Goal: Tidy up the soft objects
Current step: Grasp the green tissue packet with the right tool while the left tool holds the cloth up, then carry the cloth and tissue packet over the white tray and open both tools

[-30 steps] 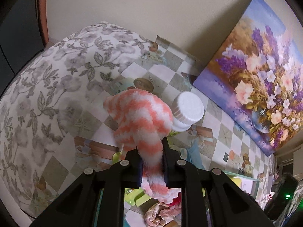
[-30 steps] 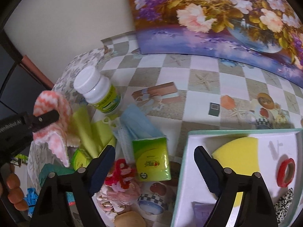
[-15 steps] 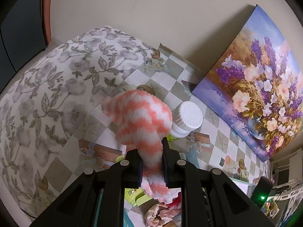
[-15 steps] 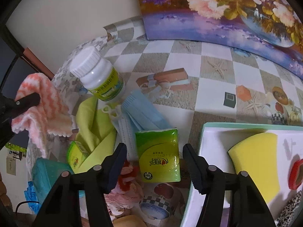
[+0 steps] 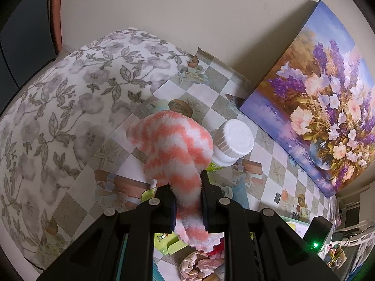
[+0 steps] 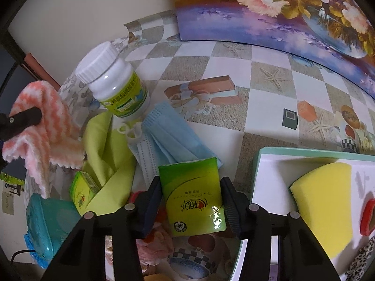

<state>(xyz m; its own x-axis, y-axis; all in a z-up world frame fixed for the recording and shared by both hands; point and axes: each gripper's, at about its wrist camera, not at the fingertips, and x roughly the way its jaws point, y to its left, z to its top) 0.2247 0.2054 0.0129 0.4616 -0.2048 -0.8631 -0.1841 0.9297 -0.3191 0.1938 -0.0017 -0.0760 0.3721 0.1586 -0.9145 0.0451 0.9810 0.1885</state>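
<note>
The left gripper (image 5: 186, 199) is closed almost fully on an orange-and-white fuzzy cloth (image 5: 174, 149), its two black fingers pinching a narrow neck of the fabric. The cloth bulges out ahead of the fingertips and its scalloped tail hangs down behind them; it is lifted clear of the tabletop, above the left end of the checkered oilcloth (image 5: 276, 164). In the right wrist view the same cloth (image 6: 44, 126) drapes over one black finger at the far left.

The right gripper (image 6: 191, 199) stands partly open, its fingers flanking a green tissue pack (image 6: 193, 194). The left fingertip sits at the pack's edge and the right fingertip lies just beside the opposite edge; firm contact cannot be told. The pack lies among a clutter near the front of the tabletop, its upper corner over a blue face mask (image 6: 173, 138).

A white pill bottle (image 6: 114, 84) with a green label lies tilted beside the mask, and a lime-green cloth (image 6: 105, 149) is bunched between the mask and the fuzzy cloth. To the right, a white tray with a teal rim (image 6: 260, 173) holds a yellow sponge (image 6: 328, 201). A flower painting (image 5: 321, 107) leans against the wall at the tabletop's back edge.
</note>
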